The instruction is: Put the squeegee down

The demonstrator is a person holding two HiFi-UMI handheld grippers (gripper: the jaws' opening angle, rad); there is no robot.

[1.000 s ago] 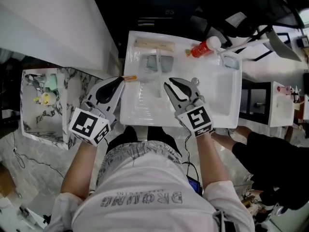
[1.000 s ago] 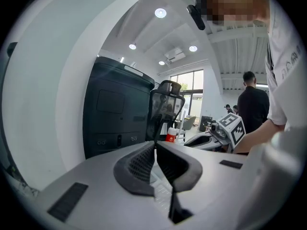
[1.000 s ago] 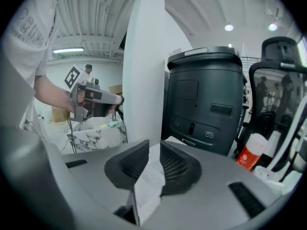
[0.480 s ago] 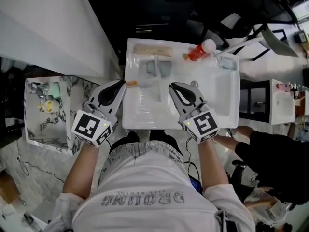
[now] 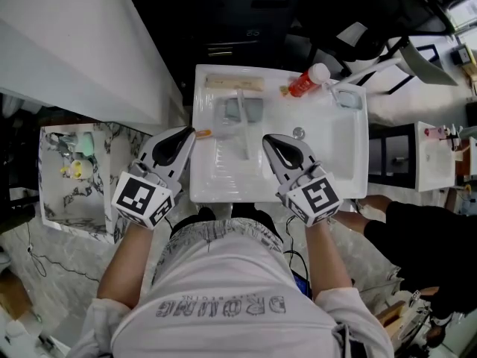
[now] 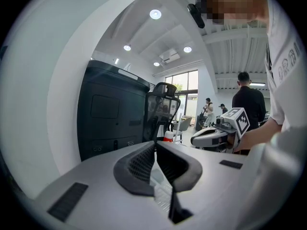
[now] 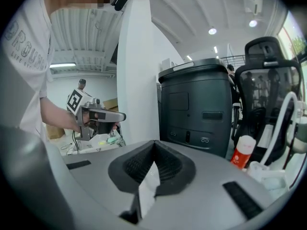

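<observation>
Left claw [image 5: 185, 133]: jaws together, nothing between them, just outside the left rim of the sink [image 5: 335, 155].
Squeegee [image 5: 243, 129]: lying flat in the sink's left half, handle toward the near rim, blade apparently along the far rim; clear of both claws.
Right claw [image 5: 273, 140]: jaws together, empty, over the sink's middle.
Red bottle [image 5: 304, 82]: on the sink's far rim.
</observation>
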